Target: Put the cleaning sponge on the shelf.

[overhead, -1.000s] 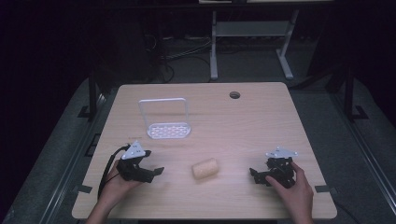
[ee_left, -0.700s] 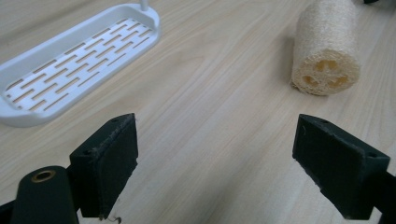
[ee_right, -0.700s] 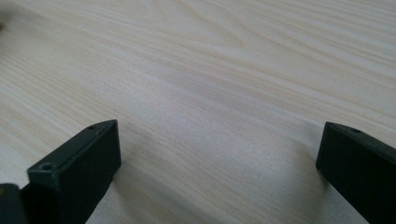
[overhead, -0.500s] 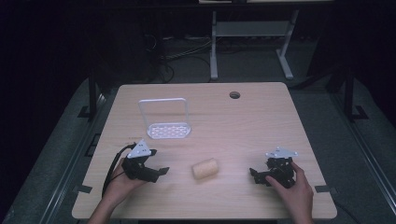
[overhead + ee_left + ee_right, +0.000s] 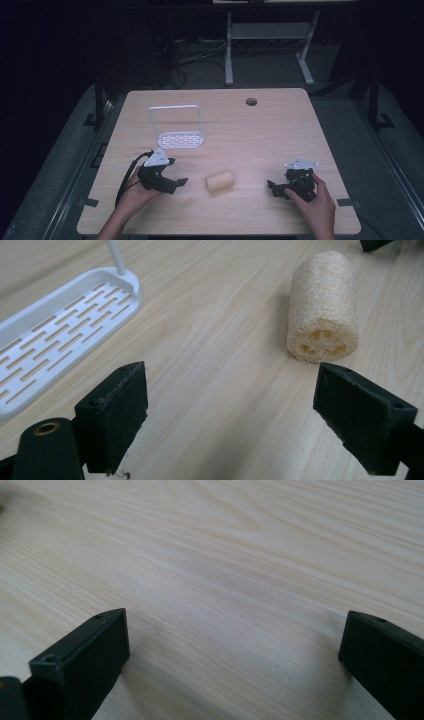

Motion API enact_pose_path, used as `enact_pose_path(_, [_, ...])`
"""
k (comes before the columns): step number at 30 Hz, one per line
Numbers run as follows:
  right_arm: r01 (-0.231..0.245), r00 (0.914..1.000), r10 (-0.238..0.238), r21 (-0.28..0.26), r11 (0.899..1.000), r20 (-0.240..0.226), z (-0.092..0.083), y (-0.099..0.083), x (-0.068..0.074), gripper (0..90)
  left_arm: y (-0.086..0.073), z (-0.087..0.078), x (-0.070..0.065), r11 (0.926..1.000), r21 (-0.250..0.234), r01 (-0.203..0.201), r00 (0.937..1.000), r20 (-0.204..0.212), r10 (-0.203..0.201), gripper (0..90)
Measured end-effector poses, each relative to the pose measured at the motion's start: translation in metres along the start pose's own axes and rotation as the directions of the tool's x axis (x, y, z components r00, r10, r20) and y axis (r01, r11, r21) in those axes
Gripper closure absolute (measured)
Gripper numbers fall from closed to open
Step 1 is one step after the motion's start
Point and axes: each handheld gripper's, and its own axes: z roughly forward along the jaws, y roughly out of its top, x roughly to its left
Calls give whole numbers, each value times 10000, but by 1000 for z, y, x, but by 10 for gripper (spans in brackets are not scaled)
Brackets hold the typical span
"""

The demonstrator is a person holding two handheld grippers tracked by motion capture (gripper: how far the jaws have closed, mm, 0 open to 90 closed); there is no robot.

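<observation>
High view: left gripper closer to loofah, nothing held

High view puts the loofah (image 5: 219,181) on its side on the table (image 5: 260,130), near the front edge, between the two grippers and touching neither. Left gripper view shows it ahead and to the right of the jaws, cut end with its holes facing the camera.

Diff vs 1.0 s ago: left gripper (image 5: 175,184) has shifted toward the loofah and a bit nearer the front edge; now just beside it, gap still visible. Loofah, rack and right gripper unchanged.

Left gripper (image 5: 230,420): jaws spread wide, bare wood between them. Held in the person's left hand (image 5: 135,196).

Right gripper (image 5: 274,186): well apart from the loofah on the other side, in the person's right hand (image 5: 314,201). Right gripper view (image 5: 232,650) shows the jaws wide apart, only table grain between.

Counts: 1 loofah, 1 rack, 2 grippers, 1 round hole (image 5: 251,102) in the tabletop near the far edge.

Containers: one white slotted rack (image 5: 181,139) with an upright wire-frame handle (image 5: 175,107), behind the left gripper, apart from the loofah. Slotted tray (image 5: 60,325) shows nothing lying in it in the left gripper view or the high view.
</observation>
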Motion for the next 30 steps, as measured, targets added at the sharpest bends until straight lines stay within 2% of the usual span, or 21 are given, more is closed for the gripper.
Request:
enact_pose_path(12, [0, 10000, 0, -1, 10000, 0, 0, 0, 0, 0, 13, 5, -4, 9995, -70, -293, 9993, 233, 295, 138])
enact_pose_path(30, [-14, 10000, 14, -3, 10000, 1, 0, 0, 0, 0, 30, 13, -10, 9986, -198, -480, 9966, 656, 492, 138])
